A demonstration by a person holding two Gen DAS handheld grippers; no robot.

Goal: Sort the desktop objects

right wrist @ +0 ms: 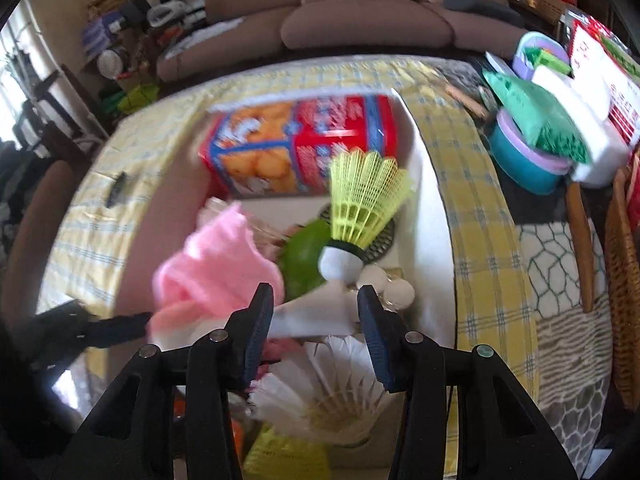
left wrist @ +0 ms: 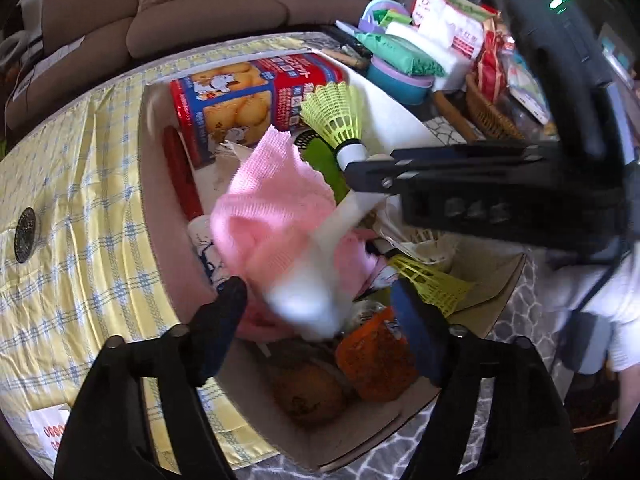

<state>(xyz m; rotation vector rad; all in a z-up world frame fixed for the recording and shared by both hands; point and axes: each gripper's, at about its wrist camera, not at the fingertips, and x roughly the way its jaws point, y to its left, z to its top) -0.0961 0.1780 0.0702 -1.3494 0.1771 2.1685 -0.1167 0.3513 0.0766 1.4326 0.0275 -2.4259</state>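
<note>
A cardboard box [left wrist: 160,208] on the yellow checked tablecloth holds mixed objects. My left gripper [left wrist: 320,300] is open over the box; a pink cloth [left wrist: 272,208] and a blurred white object [left wrist: 316,280] are in mid-air between its fingers. My right gripper [right wrist: 316,320] is open; a yellow shuttlecock [right wrist: 364,200] stands just beyond its fingertips, its white cork [right wrist: 340,264] near them. In the left wrist view the right gripper [left wrist: 360,176] touches the shuttlecock [left wrist: 336,116] cork from the right. The pink cloth [right wrist: 212,272] is blurred. A red biscuit box [left wrist: 248,100] lies at the box's far end.
In the box: a green item [right wrist: 304,256], white feather shuttlecock [right wrist: 332,392], another yellow shuttlecock [left wrist: 432,280], orange snack packet [left wrist: 376,364], brown item [left wrist: 308,392]. A black strainer disc [left wrist: 25,234] lies on the cloth. Bowls, packets and a wicker basket [right wrist: 624,320] crowd the right side.
</note>
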